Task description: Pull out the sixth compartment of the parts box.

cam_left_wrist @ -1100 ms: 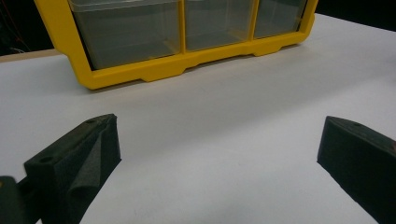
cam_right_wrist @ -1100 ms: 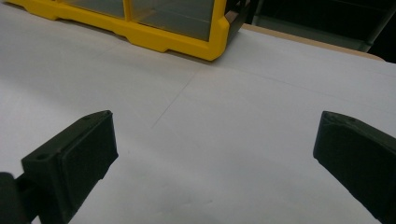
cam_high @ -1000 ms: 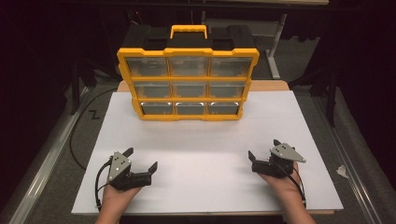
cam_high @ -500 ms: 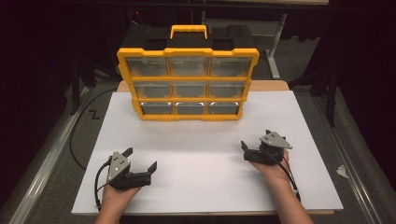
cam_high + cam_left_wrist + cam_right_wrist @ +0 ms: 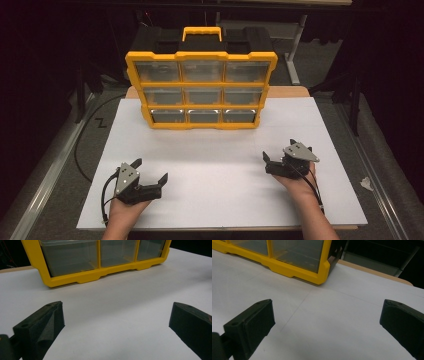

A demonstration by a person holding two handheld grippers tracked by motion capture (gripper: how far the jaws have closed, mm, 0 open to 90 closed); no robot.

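A yellow organizer case with clear drawers in three rows and a handle on top stands upright at the back middle of the white sheet. My left gripper rests low at the front left, open, nothing between its jaws. My right gripper is held at the front right, open and empty, a little nearer the case. In the left gripper view the left gripper faces the case's bottom row. In the right gripper view the right gripper points at the case's lower right corner.
The white sheet covers a wooden table whose edge shows behind the case. A black cable loops on the floor at the left. A small white scrap lies on the floor at the right.
My right gripper has moved forward and a little left, toward the case. The left gripper has stayed where it was.
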